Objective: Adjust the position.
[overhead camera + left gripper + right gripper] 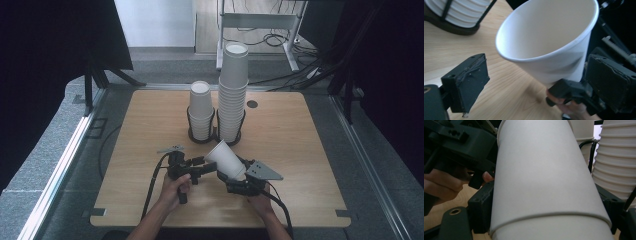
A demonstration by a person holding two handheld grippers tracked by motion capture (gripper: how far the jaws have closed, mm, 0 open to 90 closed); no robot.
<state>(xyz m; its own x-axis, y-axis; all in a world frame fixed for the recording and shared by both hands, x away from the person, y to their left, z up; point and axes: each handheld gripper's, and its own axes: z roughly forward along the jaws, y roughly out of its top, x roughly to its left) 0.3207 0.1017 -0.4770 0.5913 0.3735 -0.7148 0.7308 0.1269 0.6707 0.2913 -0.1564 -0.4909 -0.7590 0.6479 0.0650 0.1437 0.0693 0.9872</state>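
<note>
Wooden bench (pixel 150 145), frame centre: right gripper (pixel 239 181) jaws clamp a light, crushable cup (pixel 227 160) near its base; left gripper (pixel 206 165) jaws gape at its rim.

We see a plain white paper cup (pixel 226 159), white ribbed cup stacks (pixel 233 92) in black holders (pixel 202 136), black grippers (pixel 209 168), a pale wood-grain table (pixel 300 145).

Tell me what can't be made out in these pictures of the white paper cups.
- Base of the held white paper cup: hidden in the high view by the right gripper.
- Whether it is one cup or several nested: the right gripper view shows a seam, nothing more.
- Number of cups in the tall white stack: rims too small to count.
</note>
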